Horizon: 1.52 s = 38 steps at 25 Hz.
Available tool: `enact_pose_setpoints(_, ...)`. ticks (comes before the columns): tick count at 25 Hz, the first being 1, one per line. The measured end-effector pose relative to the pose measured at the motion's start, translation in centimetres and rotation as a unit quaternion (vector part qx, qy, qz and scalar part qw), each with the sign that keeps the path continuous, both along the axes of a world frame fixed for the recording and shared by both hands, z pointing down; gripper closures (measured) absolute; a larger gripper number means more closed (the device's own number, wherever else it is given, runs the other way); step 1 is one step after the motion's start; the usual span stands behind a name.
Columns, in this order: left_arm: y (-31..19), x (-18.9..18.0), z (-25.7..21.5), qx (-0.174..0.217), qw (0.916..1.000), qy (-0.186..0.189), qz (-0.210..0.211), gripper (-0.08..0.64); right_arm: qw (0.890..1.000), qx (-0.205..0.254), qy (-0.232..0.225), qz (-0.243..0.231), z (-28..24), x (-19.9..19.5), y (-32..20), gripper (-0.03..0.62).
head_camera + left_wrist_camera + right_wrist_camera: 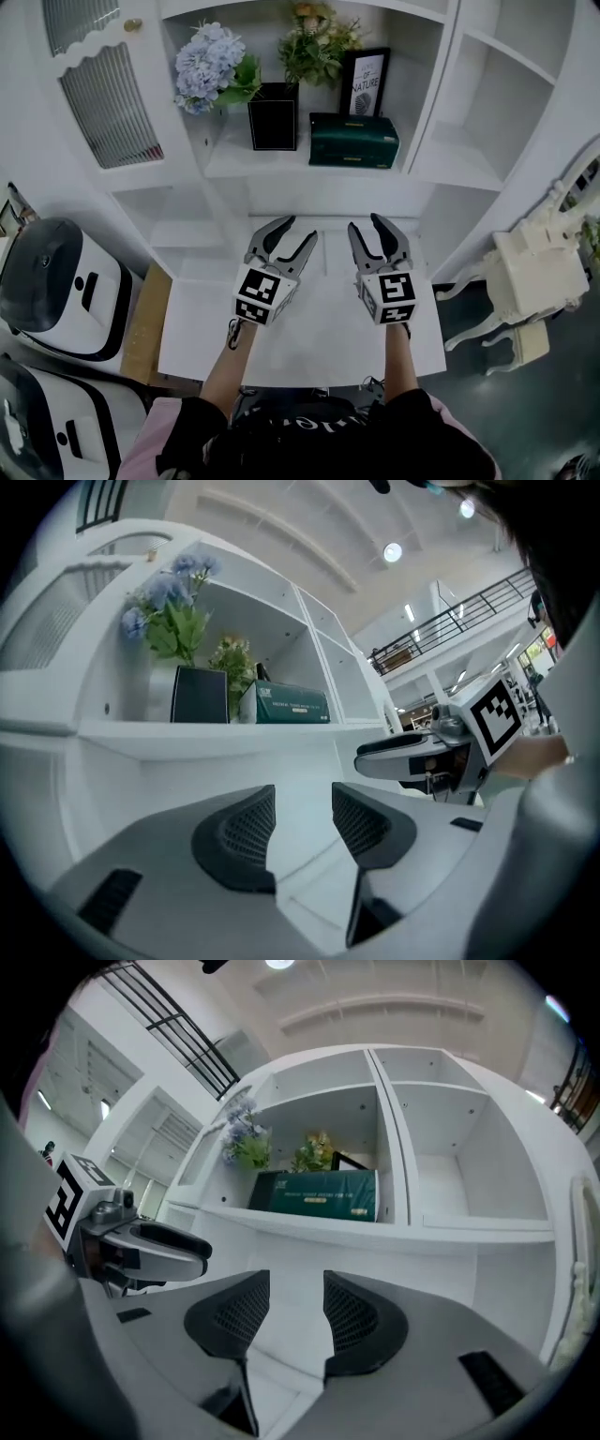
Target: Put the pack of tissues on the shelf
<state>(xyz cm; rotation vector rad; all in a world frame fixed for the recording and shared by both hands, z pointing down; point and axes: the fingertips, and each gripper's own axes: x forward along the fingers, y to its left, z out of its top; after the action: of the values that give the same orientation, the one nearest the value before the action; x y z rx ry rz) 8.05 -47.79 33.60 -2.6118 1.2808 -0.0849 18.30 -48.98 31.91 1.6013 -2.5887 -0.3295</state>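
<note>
The dark green pack of tissues (353, 140) (292, 705) (316, 1194) lies on the white shelf (253, 159), right of a black vase (273, 116) with blue flowers. Both grippers hang side by side over the white table (309, 328), below and in front of the shelf. My left gripper (296, 234) (305, 825) is open and empty. My right gripper (367, 228) (296, 1312) is open too, with nothing between its fingers. Each gripper shows at the edge of the other's view.
A framed print (366, 82) and a green plant (314, 47) stand behind the tissues. An empty shelf bay (469, 141) lies to the right. White machines (56, 281) stand at the left, a white chair (530, 272) at the right.
</note>
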Motion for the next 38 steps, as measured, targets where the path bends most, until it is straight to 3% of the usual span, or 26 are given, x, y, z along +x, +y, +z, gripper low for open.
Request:
enact_pose_setpoints(13, 11.7, -6.6, 8.9, -0.086, 0.9942, 0.019, 0.063, 0.373, 0.995, -0.096, -0.022, 0.013, 9.0, -6.8, 9.8, 0.406)
enact_pose_setpoints(21, 18.6, -11.6, 10.8, -0.095, 0.9904, 0.016, 0.098, 0.373, 0.992, -0.117, -0.027, 0.026, 11.6, -12.7, 17.2, 0.411)
enact_pose_setpoints(27, 22.7, -14.1, 11.6, -0.099, 0.9873, 0.022, 0.122, 0.373, 0.992, -0.123, -0.015, 0.037, 12.3, -15.8, 21.6, 0.458)
enact_pose_setpoints(38, 25.9, -15.8, 12.0, -0.104, 0.9868, 0.051, 0.113, 0.373, 0.991, -0.131, 0.014, 0.01, 12.4, -18.8, 24.8, 0.511)
